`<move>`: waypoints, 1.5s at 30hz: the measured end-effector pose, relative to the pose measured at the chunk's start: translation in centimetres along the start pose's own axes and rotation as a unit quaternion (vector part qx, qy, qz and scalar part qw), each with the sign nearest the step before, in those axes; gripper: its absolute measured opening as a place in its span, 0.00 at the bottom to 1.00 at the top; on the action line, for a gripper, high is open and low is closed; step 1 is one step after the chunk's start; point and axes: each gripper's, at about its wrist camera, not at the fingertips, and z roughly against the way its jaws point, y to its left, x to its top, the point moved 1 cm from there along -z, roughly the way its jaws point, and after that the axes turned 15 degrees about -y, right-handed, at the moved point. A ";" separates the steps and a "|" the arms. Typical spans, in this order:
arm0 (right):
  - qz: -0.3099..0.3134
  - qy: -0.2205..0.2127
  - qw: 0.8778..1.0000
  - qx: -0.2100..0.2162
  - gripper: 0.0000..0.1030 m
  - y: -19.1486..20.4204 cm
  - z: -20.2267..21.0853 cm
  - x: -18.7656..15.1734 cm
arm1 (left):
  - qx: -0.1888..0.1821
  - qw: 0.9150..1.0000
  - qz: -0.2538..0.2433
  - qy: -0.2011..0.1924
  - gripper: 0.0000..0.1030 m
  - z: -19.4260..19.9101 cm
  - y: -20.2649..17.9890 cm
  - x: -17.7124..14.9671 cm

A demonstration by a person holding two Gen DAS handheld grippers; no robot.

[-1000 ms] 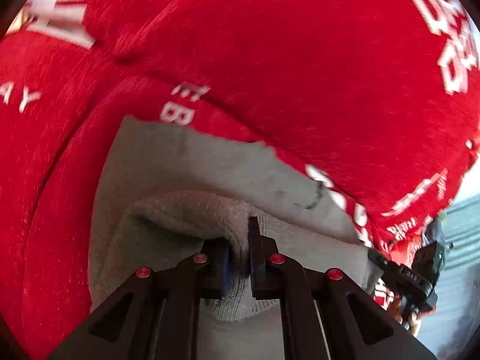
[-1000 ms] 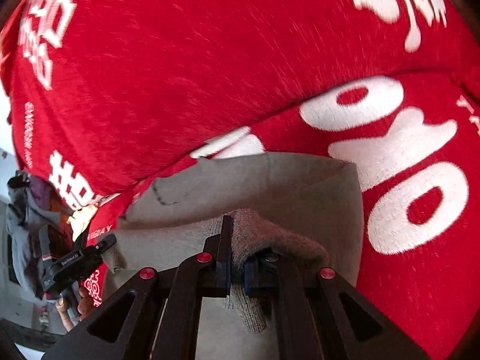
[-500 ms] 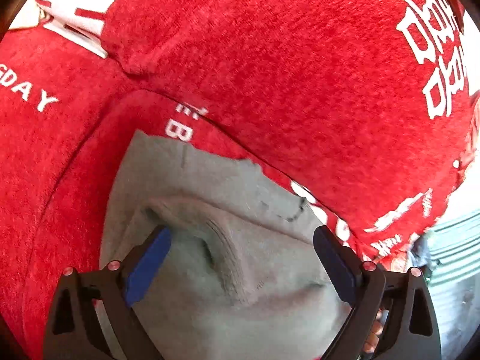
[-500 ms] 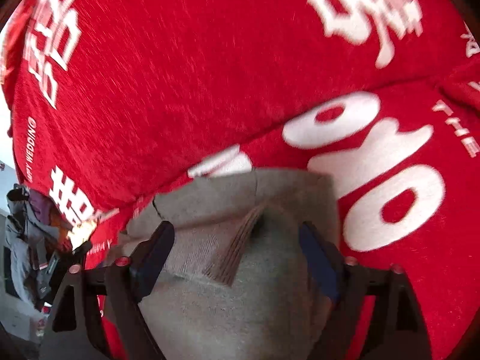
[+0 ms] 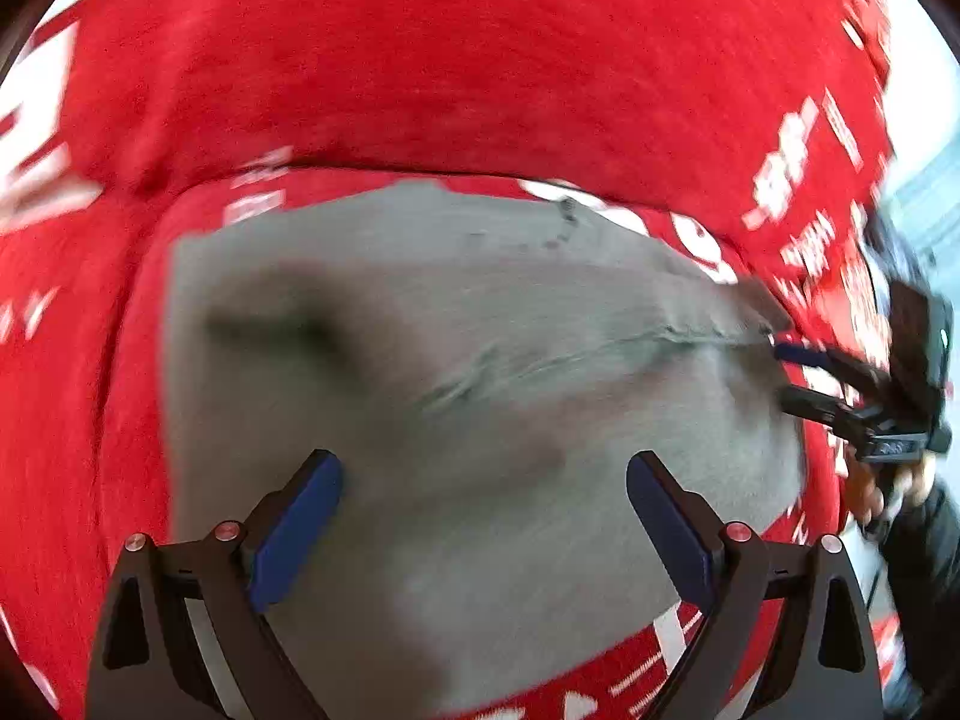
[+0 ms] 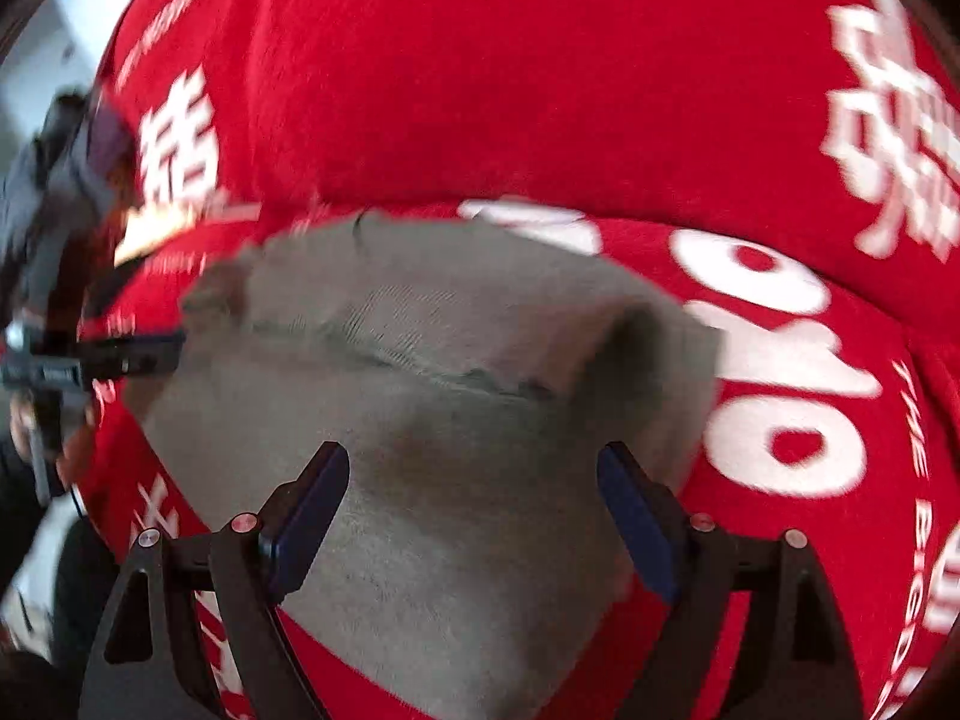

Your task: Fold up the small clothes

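Observation:
A small grey knit garment [image 5: 456,396] lies folded over on a red blanket [image 5: 480,72] with white lettering. It also shows in the right wrist view [image 6: 456,420]. A ribbed edge runs across its middle. My left gripper [image 5: 483,510] is open and empty, its blue pads just above the near part of the cloth. My right gripper [image 6: 474,504] is open and empty above the same cloth. The right gripper also shows at the right edge of the left wrist view [image 5: 786,375]. The left gripper shows at the left edge of the right wrist view [image 6: 144,354].
The red blanket [image 6: 540,90] covers a soft mound behind the garment with a crease along its base. A light floor and dark clothing of the person show at the far right [image 5: 924,540] of the left wrist view.
Both grippers were shut on the grey cloth's edge one second ago. They opened, let it go and have drawn back, so more of the garment is in view.

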 end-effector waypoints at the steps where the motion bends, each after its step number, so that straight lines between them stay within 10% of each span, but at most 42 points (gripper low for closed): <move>1: 0.011 0.010 1.000 0.007 0.84 0.4 -0.9 0.1 | -0.014 1.000 -0.005 0.013 0.93 -0.7 -0.4 0.5; 7: 0.018 -0.006 0.998 -0.054 0.84 -0.6 -4.6 2.9 | 0.030 0.997 0.067 -0.034 0.93 -2.6 2.9 5.3; 12: -0.070 -0.029 0.993 -0.091 0.84 -4.1 -4.9 3.9 | 0.040 0.972 0.219 -0.076 0.93 -1.3 8.8 5.7; 20: -0.086 -0.060 0.989 -0.109 0.84 -4.4 -2.2 4.0 | 0.028 0.988 0.132 -0.073 0.93 0.1 4.9 5.9; 25: -0.021 -0.006 0.992 -0.121 0.84 -0.6 -5.3 4.5 | 0.094 0.995 0.014 -0.026 0.93 -4.7 1.6 6.3; 29: 0.019 0.031 0.983 -0.182 0.84 -2.0 -7.1 3.2 | 0.152 0.987 0.040 -0.043 0.93 -5.3 5.9 5.6; 34: -0.095 0.013 0.970 -0.225 0.85 -7.2 -3.7 2.4 | 0.159 0.982 0.064 -0.078 0.92 -0.8 6.6 5.4; 41: -0.029 -0.022 0.988 -0.152 0.85 2.3 -0.8 1.3 | 0.105 0.992 0.008 -0.074 0.92 1.8 0.1 0.3; 45: 0.053 0.016 0.983 -0.177 0.85 5.9 -3.2 -1.1 | 0.156 0.986 -0.011 -0.048 0.92 1.7 1.6 -3.2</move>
